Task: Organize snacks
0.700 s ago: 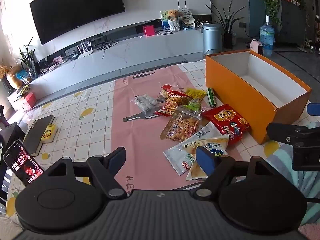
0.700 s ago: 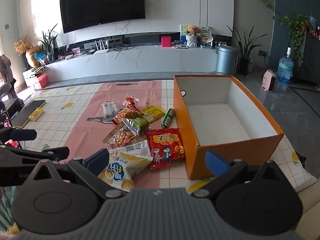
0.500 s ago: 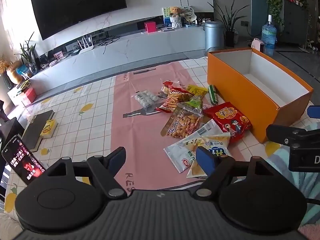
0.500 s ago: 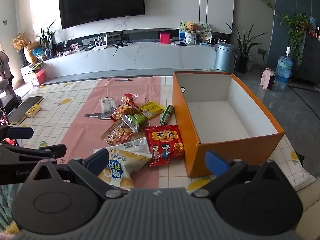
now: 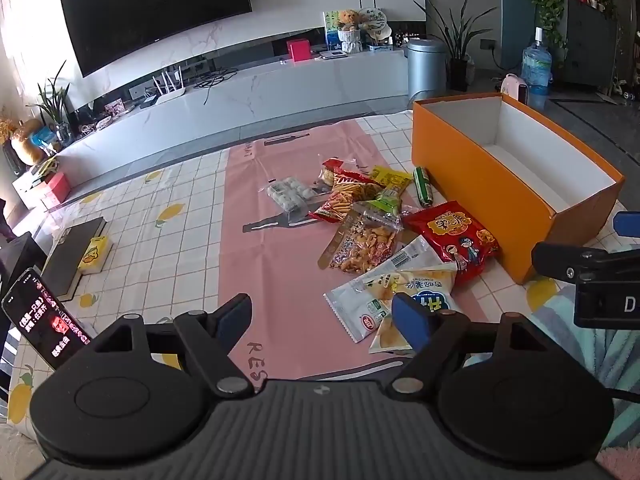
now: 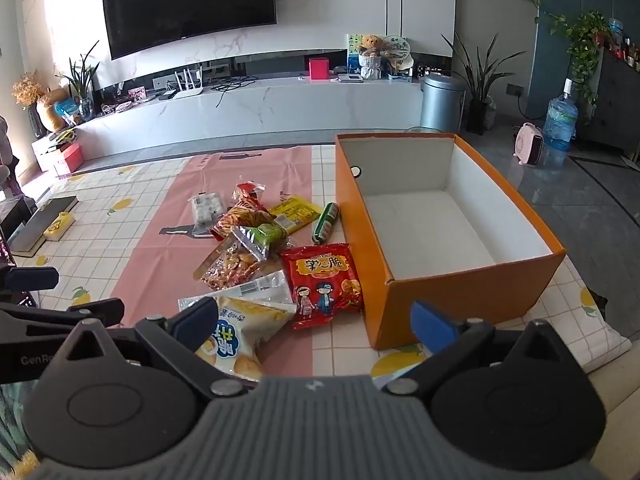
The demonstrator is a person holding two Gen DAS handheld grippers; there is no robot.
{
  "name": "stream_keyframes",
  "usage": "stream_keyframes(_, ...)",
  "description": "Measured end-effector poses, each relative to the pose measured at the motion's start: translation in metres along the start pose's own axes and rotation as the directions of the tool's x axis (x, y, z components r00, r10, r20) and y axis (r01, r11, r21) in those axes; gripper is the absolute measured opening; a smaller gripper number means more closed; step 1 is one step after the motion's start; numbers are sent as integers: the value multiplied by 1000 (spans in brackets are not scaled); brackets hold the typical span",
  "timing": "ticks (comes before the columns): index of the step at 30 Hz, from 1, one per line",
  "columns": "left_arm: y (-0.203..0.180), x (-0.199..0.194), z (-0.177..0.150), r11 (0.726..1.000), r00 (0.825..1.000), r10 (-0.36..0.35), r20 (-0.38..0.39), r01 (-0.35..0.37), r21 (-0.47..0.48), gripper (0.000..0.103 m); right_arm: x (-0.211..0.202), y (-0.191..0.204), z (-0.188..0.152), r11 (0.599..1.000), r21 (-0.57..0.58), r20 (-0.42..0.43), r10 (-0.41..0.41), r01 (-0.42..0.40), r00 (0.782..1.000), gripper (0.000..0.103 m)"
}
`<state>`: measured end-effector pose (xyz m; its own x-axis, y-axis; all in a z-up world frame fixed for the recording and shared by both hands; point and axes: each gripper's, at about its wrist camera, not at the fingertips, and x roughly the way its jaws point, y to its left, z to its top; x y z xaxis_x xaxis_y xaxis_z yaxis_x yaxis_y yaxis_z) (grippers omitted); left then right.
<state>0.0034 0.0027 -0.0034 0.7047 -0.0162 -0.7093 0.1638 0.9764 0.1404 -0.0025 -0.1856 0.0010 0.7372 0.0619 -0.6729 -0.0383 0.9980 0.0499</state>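
Note:
A heap of snack packets lies on a pink mat (image 5: 276,248) on the table. A red packet (image 5: 454,236) (image 6: 322,284) lies beside the empty orange box (image 5: 476,188) (image 6: 472,292). Nearest me is a white and blue chip bag (image 5: 412,292) (image 6: 236,332). A clear bag of mixed crackers (image 5: 364,240) (image 6: 236,260), a red stick-snack bag (image 5: 344,196), a yellow packet (image 6: 294,212) and a green roll (image 5: 423,186) (image 6: 325,223) lie farther off. My left gripper (image 5: 322,314) and right gripper (image 6: 316,320) hover open above the near edge, nothing between their fingers.
A phone (image 5: 44,320) with a lit screen stands at the left edge. A dark book with a yellow pack (image 5: 93,254) lies on the checked tablecloth. Beyond the table are a white TV bench (image 6: 248,108), a bin (image 6: 442,102) and a water bottle (image 6: 560,128).
Both views have shifted slightly, with the snacks and box sitting a little farther up in frame. Both grippers stay open and nothing on the table has moved.

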Motion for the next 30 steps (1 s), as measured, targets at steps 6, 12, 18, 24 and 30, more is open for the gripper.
stream_keyframes(6,-1,-4,1,1000,1000,-7,20,7,-1,93,-5,0,0,1000,-3,4,-9,9,1000,99)
stream_keyframes(12,0,-9,7,1000,999,-12,43,12,-6,93,-10,-1,3,1000,-6,20,-17,18,1000,99)
stream_keyframes(18,-1,-14,8,1000,998,-16,56,16,-4,93,-15,-2,4,1000,0,27,-28,28,999,99)
stream_keyframes(24,-1,-17,8,1000,998,-15,60,15,-9,93,-15,-1,2,999,1,21,-33,33,999,99)
stream_keyframes(30,1,-22,8,1000,997,-18,70,19,-14,93,-18,2,3,999,-12,31,-35,36,999,99)
